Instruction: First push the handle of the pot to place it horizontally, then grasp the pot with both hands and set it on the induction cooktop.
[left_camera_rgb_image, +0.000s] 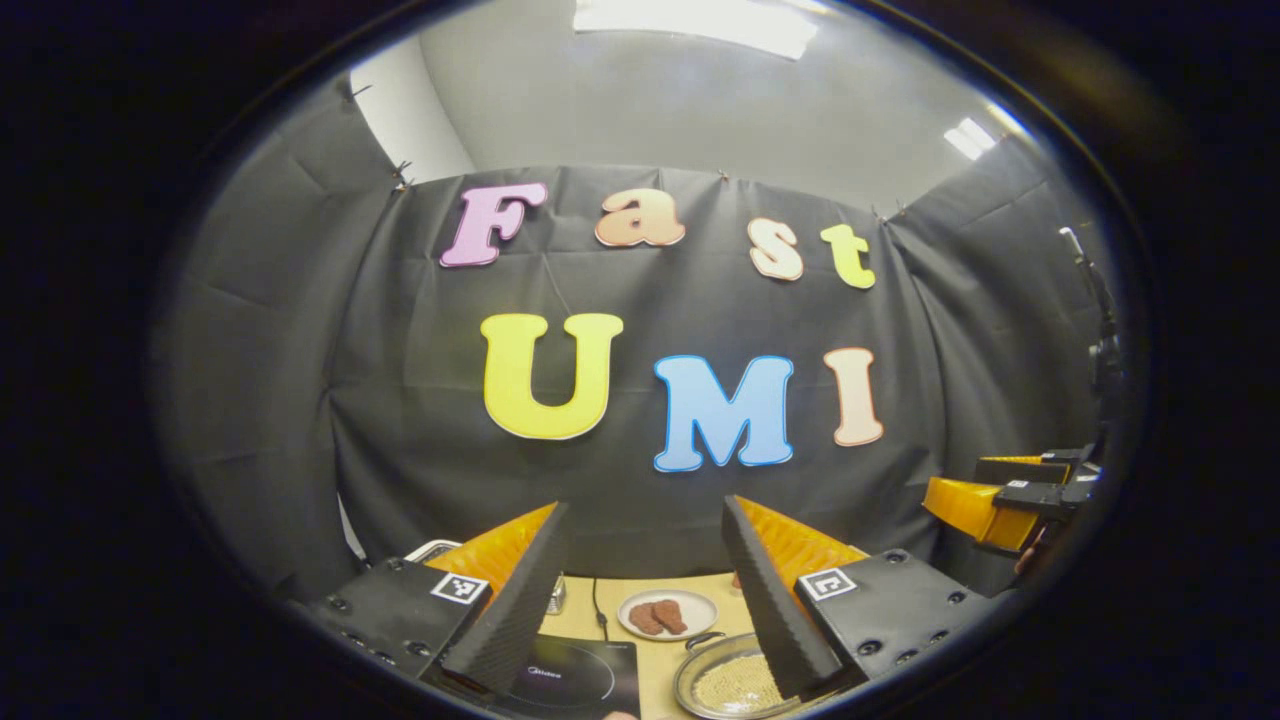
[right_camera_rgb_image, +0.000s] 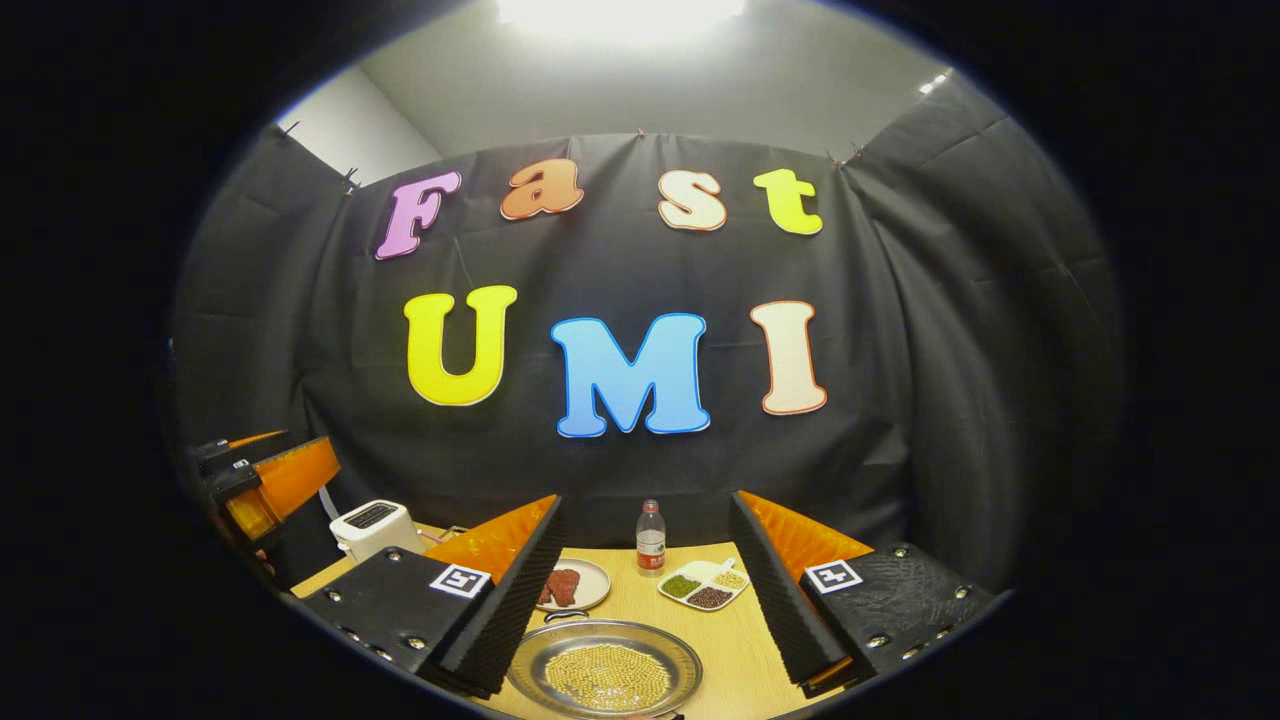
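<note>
We see both views lit from above: ceiling panels (left_camera_rgb_image: 690, 25) blow out to white in the left gripper view, and a broad glare (right_camera_rgb_image: 620, 15) tops the right gripper view. The booth is moderately bright, the desk (right_camera_rgb_image: 725, 640) evenly lit with soft shadows. Strong fisheye bending curves the edges, where we find darkening and slight blur. The centre stays fairly sharp.
</note>
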